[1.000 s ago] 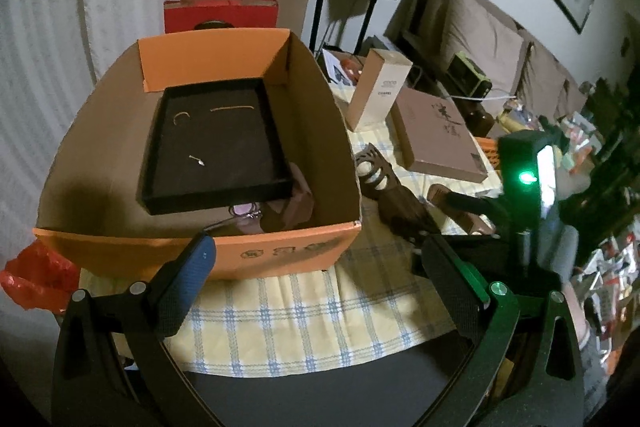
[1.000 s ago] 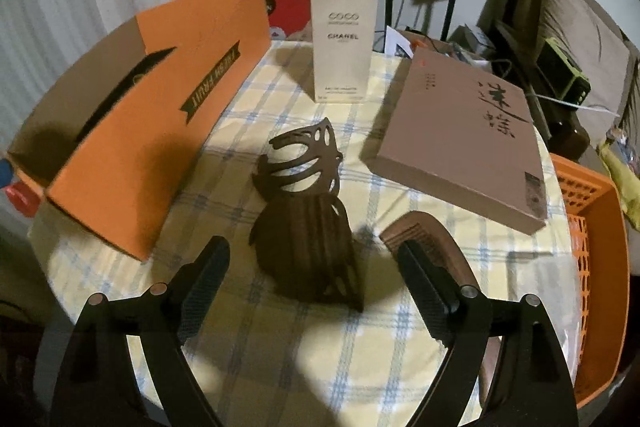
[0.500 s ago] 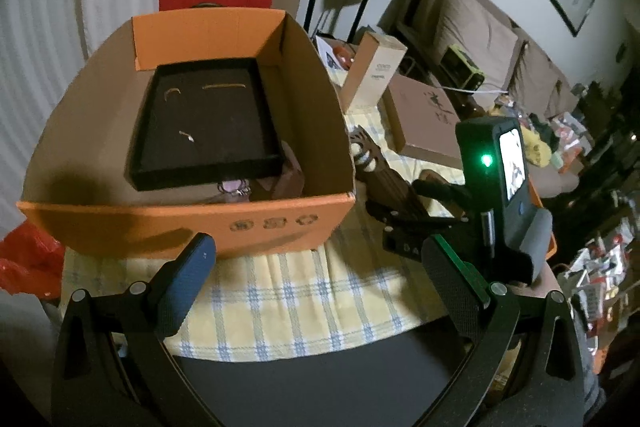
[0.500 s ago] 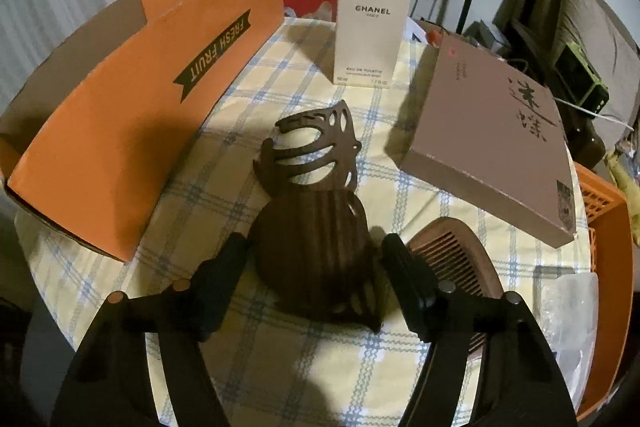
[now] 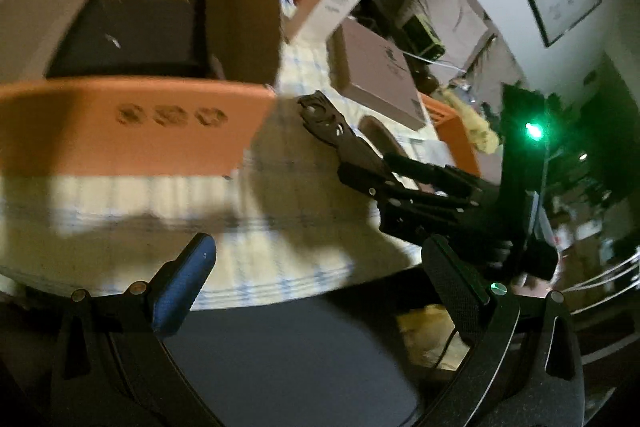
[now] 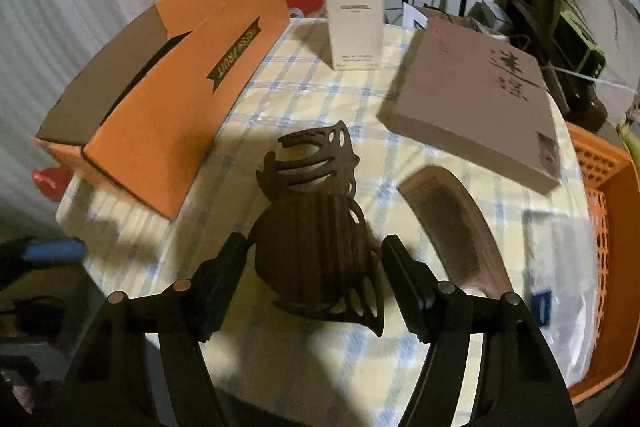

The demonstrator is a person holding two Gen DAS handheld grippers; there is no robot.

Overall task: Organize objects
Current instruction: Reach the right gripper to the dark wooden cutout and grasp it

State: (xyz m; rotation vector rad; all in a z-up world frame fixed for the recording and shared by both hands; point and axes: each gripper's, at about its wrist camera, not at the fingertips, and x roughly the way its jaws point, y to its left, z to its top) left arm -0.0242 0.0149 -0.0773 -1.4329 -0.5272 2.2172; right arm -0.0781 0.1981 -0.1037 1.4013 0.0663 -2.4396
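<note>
Between the fingers of the right gripper [image 6: 314,277] sits a dark wooden cutout holder [image 6: 312,247] — a ribbed, rounded body with a slotted, leaf-like piece rising behind it. The left finger [image 6: 222,277] touches its flank; on the other side the view does not settle whether the pad presses the holder's edge or stands just off it, so a firm grip cannot be told. The holder stands on a yellow-and-blue checked tablecloth [image 6: 304,95]. Just to its right lies a brown wooden comb [image 6: 452,223], and at the table's right edge an orange plastic basket [image 6: 612,195] holds a clear bag.

Further back, an orange cardboard box [image 6: 180,115] marked "FRESH FRUIT" stands at the left, a flat brown box [image 6: 476,99] with black characters lies at the right, and a tall cream perfume box [image 6: 354,11] stands upright between them, near the table's far edge.

From the left wrist view, blurred, the left gripper [image 5: 316,279] hangs at the table's near edge with its jaws spread wide and nothing between them. Beyond it the orange cardboard box shows a black tray [image 5: 136,27] inside — and the right gripper reaches in from the right toward the holder.
</note>
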